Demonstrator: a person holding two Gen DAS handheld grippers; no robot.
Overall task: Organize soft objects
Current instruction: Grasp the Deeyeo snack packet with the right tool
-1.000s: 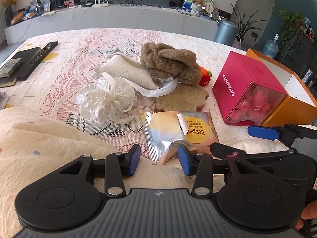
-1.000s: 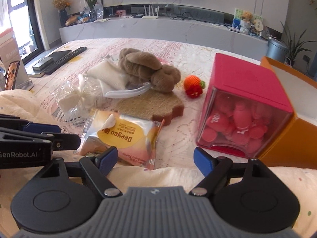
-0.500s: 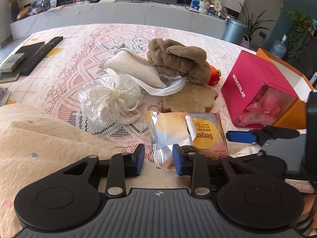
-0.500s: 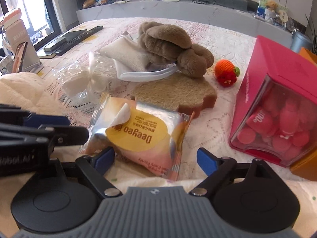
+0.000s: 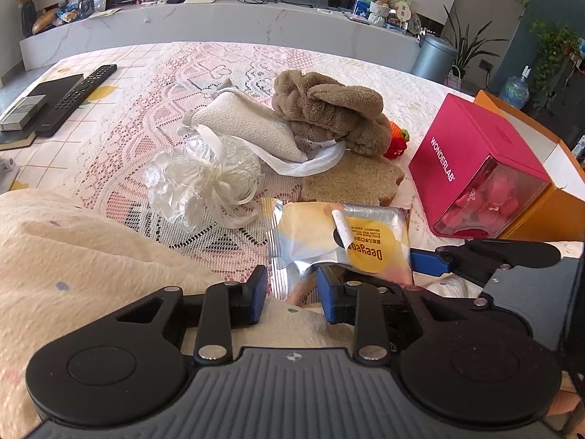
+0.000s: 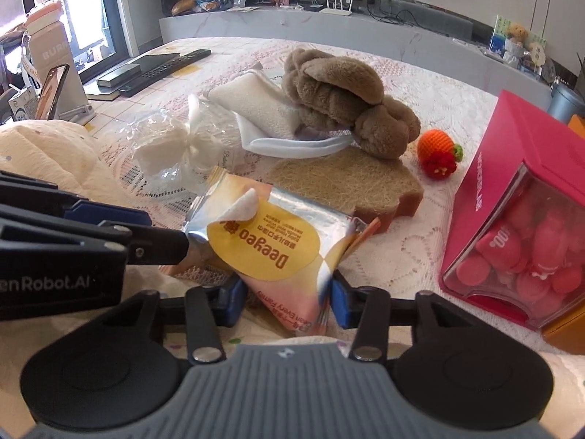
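Wipes pack (image 6: pixel 278 245) lies between the closing right hand-held gripper's (image 6: pixel 285 301) jaws.

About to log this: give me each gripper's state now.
Left gripper: shut on the wipes pack.
Right gripper: jaws closing on the same pack, pads pressing its sides.

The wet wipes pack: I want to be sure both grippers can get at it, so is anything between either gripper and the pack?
Nothing visible is in the way. The wet wipes pack already sits between the fingers of the right gripper, whose jaws are closing on it. Its near corner lies between the fingers of the left gripper.
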